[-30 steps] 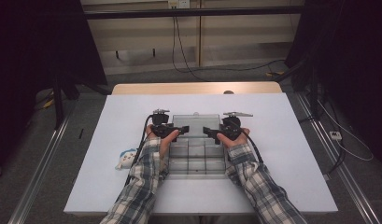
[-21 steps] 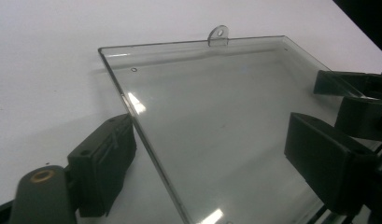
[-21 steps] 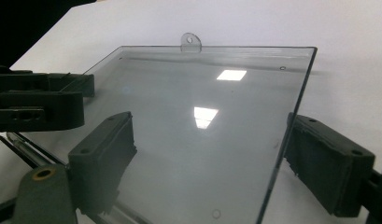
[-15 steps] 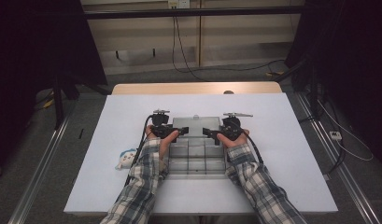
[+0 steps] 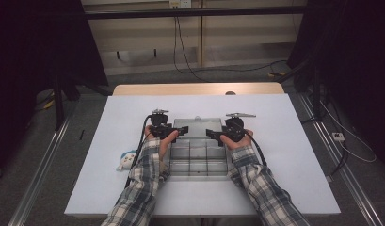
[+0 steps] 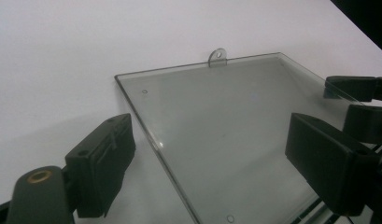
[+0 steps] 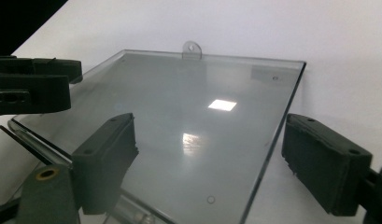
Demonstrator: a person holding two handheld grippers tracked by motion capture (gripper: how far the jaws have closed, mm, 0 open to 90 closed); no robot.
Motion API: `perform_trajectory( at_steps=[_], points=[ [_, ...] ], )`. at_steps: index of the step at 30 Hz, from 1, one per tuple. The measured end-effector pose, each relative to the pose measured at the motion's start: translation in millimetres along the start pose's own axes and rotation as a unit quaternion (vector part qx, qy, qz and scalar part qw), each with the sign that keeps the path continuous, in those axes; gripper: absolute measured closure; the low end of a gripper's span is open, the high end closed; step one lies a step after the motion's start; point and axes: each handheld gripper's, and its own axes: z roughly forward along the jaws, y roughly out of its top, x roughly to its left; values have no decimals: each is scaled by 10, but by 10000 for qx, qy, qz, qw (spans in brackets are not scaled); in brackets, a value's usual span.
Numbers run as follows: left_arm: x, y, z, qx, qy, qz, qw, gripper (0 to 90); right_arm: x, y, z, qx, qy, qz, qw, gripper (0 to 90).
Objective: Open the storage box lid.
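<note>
Clear lid [image 6: 235,135]: 1; hand-held grippers: 2.

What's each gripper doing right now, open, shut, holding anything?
Left gripper: open, jaws astride the left edge of the clear lid, holding nothing.
Right gripper: open, jaws astride the lid's right edge, holding nothing.

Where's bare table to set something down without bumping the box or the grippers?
Free: the table right of the clear compartment box, and the strip beyond its opened lid to the far edge. Left side is open apart from a small plush toy. Crowded: left gripper and right gripper over the box.
</note>
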Motion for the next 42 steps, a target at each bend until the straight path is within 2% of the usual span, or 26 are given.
perform_trajectory(
  at_steps=[4,6,9,12,14,18,29,42],
  points=[
    [2,10,-92,-95,50,19,9999,155,43,35,-91,-102,115,-139,9998,154],
    [-1,14,-158,-122,55,63,9999,155,70,35,-155,-139,150,-303,9993,158],
    [-21,18,-249,-190,103,148,9997,155,92,8,-248,-178,201,-414,9988,153],
    [-31,0,-315,-189,114,143,9997,154,119,-30,-367,-249,212,-600,9977,155],
    [-44,-14,-343,-158,141,198,9996,154,130,-59,-443,-292,256,-638,9972,155],
    [-94,-29,-403,-163,108,270,9994,150,151,-121,-610,-387,229,-895,9950,153],
    [-167,-57,-678,-326,99,491,9982,153,85,-334,-978,-513,364,-1063,9923,150],
    [-146,-136,-941,-446,201,629,9968,143,44,-460,-1153,-568,380,-1264,9896,148]
  ],
)
